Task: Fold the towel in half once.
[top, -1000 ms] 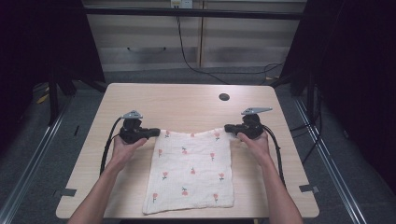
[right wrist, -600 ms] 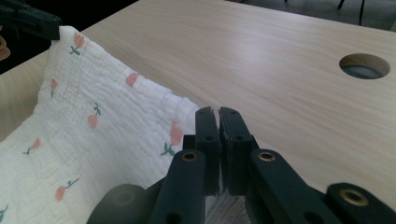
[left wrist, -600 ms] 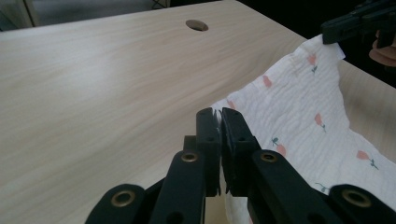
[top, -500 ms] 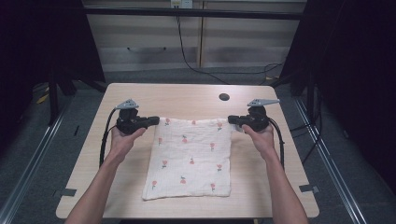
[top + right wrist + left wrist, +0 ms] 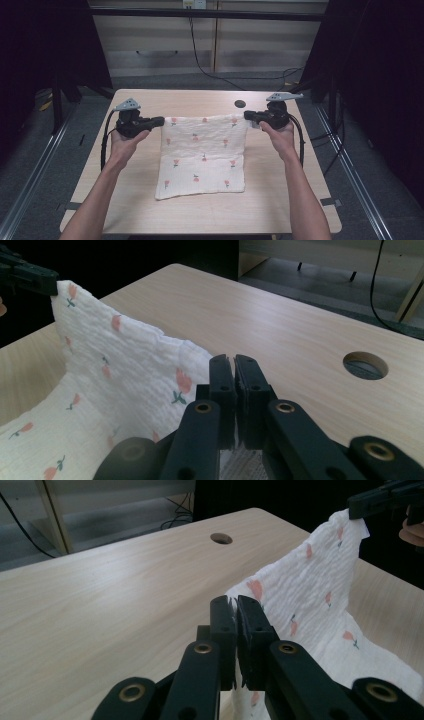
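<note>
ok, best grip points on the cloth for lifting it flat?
The two far corners, as now: left gripper and right gripper each shut on one, coming in level from the sides. The cloth hangs taut between them, near edge on the table.

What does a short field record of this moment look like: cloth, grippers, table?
cloth: white cloth with small red flower print, far edge lifted, near part lying on the table
left gripper: shut on the cloth's far left corner
right gripper: shut on the cloth's far right corner
cloth edge between grippers: held fairly taut above the tabletop
table: light wooden table with a round hole near its far edge
</note>
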The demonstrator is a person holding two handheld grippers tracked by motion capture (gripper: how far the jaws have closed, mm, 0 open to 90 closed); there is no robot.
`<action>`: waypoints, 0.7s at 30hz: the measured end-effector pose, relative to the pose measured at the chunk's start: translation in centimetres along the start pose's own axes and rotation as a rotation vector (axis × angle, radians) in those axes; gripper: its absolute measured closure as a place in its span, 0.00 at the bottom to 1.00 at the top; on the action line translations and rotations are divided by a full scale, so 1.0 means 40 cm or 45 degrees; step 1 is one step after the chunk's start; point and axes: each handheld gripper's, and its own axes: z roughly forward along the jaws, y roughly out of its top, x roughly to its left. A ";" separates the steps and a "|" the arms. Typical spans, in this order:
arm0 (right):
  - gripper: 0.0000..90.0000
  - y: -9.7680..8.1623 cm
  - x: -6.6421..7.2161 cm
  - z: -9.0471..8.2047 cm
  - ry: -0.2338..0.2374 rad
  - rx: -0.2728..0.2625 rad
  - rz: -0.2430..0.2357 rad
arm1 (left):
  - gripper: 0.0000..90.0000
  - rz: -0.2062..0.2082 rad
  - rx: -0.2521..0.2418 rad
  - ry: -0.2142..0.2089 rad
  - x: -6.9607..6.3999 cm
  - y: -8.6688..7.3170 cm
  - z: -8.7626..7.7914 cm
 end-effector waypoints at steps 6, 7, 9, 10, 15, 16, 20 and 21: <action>0.97 -0.028 0.030 0.008 0.035 0.019 -0.039 | 0.96 -0.028 0.000 0.016 0.013 -0.038 -0.004; 0.97 -0.029 0.033 0.006 0.041 0.024 -0.055 | 0.96 -0.022 0.004 0.020 0.011 -0.041 -0.005; 0.97 -0.033 0.038 -0.001 0.051 0.030 -0.061 | 0.96 -0.018 -0.006 0.010 0.005 -0.046 -0.008; 0.97 -0.036 0.040 -0.004 0.053 0.029 -0.060 | 0.96 -0.006 -0.007 0.013 -0.001 -0.048 -0.010; 0.97 -0.069 0.051 -0.016 0.074 0.035 -0.050 | 0.96 0.009 -0.033 -0.005 -0.025 -0.070 -0.025; 0.97 -0.075 0.053 -0.018 0.077 0.039 -0.051 | 0.96 0.009 -0.036 -0.010 -0.029 -0.075 -0.028; 0.97 -0.092 0.069 -0.038 0.080 0.020 -0.061 | 0.96 0.015 -0.032 -0.013 -0.036 -0.090 -0.045; 0.97 -0.097 0.072 -0.044 0.082 0.014 -0.062 | 0.96 0.008 -0.033 -0.028 -0.037 -0.094 -0.049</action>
